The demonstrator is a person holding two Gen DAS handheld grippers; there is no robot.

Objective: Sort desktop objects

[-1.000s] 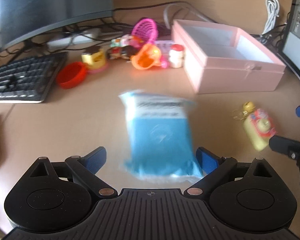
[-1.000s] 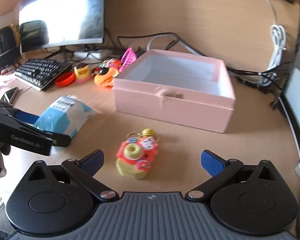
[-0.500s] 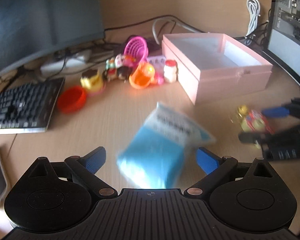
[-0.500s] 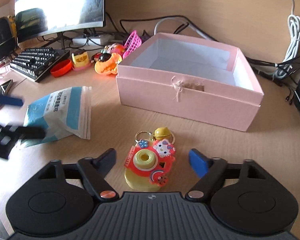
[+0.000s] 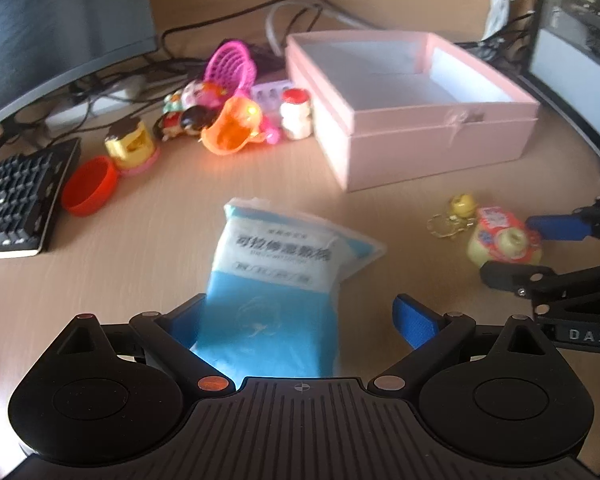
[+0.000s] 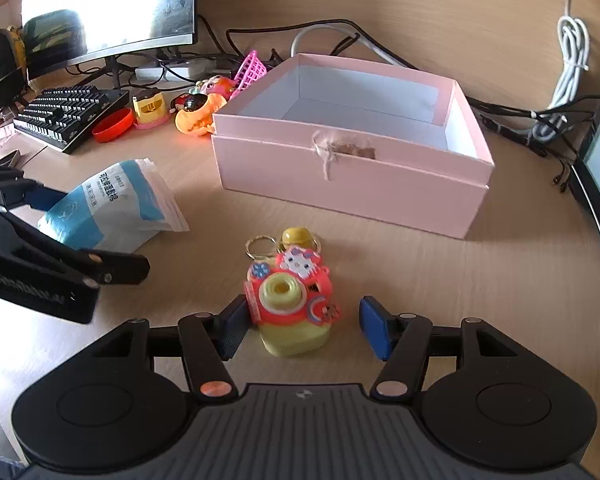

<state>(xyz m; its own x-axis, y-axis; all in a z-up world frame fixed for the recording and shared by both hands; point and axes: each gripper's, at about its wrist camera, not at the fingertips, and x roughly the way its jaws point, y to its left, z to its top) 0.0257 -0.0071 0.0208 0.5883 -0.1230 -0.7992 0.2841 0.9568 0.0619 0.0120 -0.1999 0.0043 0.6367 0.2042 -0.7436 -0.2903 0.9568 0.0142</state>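
Note:
A blue and white pouch (image 5: 276,280) lies on the desk between the open fingers of my left gripper (image 5: 300,320); it also shows in the right wrist view (image 6: 112,208). A yellow and red toy camera keychain (image 6: 290,308) sits between the open fingers of my right gripper (image 6: 300,324), close to the left pad; it also shows in the left wrist view (image 5: 500,240). An open pink box (image 6: 352,148) stands behind both and looks empty.
A heap of small toys (image 5: 220,116), a pink basket (image 5: 232,60), a red lid (image 5: 88,188) and a keyboard (image 5: 16,196) lie at the left back. A monitor (image 6: 108,8) and cables (image 6: 568,60) line the back wall.
My left gripper has moved in over the pouch, which now lies between its fingers. My right gripper has moved forward around the toy camera and narrowed somewhat.

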